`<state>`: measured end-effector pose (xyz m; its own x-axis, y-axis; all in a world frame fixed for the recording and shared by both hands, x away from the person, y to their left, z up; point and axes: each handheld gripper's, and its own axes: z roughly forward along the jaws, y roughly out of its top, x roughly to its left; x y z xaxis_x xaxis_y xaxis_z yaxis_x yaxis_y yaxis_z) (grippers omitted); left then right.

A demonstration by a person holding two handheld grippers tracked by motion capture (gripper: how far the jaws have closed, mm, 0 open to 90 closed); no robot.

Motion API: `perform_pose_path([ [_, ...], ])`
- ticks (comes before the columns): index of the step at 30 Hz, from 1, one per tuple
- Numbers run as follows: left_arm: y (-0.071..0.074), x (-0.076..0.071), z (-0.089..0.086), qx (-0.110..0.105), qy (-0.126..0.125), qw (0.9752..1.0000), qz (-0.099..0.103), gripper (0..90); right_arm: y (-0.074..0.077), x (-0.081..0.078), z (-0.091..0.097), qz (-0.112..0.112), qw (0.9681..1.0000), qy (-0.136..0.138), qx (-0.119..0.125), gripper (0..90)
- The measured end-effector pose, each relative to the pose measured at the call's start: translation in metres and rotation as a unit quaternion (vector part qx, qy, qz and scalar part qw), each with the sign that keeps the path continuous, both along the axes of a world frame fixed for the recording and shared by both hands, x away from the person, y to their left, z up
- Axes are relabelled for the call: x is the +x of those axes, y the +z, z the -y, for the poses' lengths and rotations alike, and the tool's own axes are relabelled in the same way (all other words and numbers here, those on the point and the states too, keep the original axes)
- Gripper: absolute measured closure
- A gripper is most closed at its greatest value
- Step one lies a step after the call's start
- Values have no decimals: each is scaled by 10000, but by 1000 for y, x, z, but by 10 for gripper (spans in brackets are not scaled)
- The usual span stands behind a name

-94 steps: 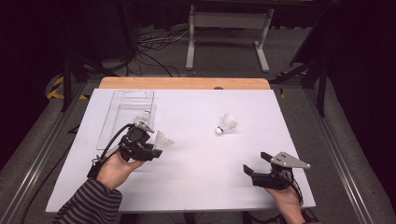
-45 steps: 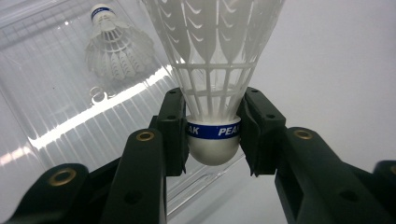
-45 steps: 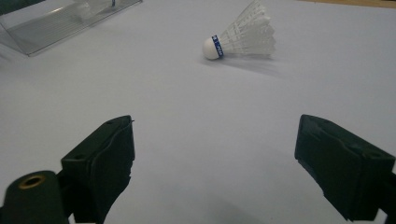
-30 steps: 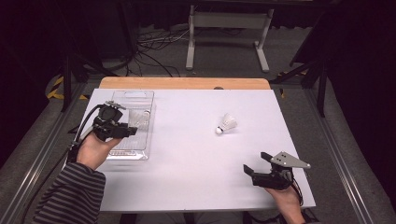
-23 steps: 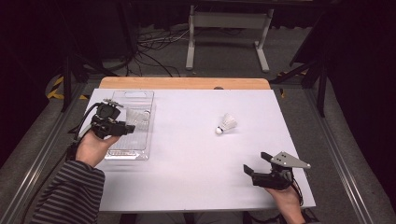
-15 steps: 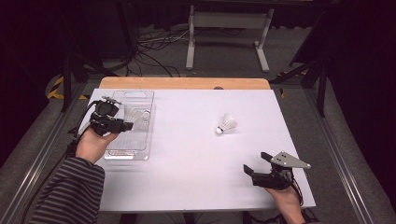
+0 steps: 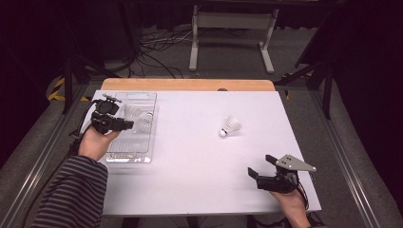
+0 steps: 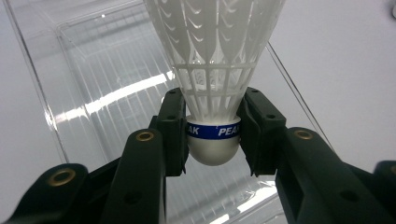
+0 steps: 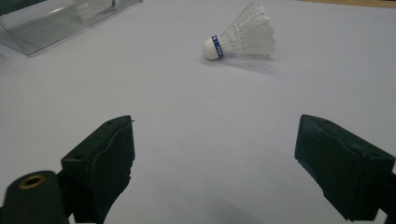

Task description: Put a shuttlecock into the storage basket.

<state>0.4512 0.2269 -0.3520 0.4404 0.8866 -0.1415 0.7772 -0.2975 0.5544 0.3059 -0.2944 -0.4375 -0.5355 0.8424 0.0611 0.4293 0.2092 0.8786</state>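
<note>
Clear tray at the table's left side, with the left gripper over it — a shuttlecock between its jaws. Second shuttlecock on its side right of centre, well apart from the tray. Right gripper near the front right corner.

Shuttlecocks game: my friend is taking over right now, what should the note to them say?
Left gripper: shut on a shuttlecock at its cork, held over the clear tray.
Right gripper: open, holding nothing, resting near the table's front right edge.
Second shuttlecock: lying on its side on the white table, right of the tray.
Done: first one picked up and brought over the tray.
Left: probably set it down in the tray, then fetch the other.
</note>
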Motion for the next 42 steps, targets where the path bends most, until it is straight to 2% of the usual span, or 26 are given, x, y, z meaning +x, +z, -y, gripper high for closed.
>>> perform_pose_path([
  [8,-4,9,-7,33,153,9999,-50,647,0,0,0,-1,10000,1,-5,127],
  [11,-6,12,-11,38,290,9996,-48,648,0,0,0,-3,10000,0,0,127],
  [19,-9,17,-12,83,395,9992,-73,647,0,0,0,-9,10000,9,-12,127],
  [31,-19,30,-11,347,514,9979,-171,645,-1,1,0,-21,10000,7,-3,127],
  [42,-28,40,-11,434,639,9966,-302,640,-1,1,-1,-26,10000,23,-12,127],
])
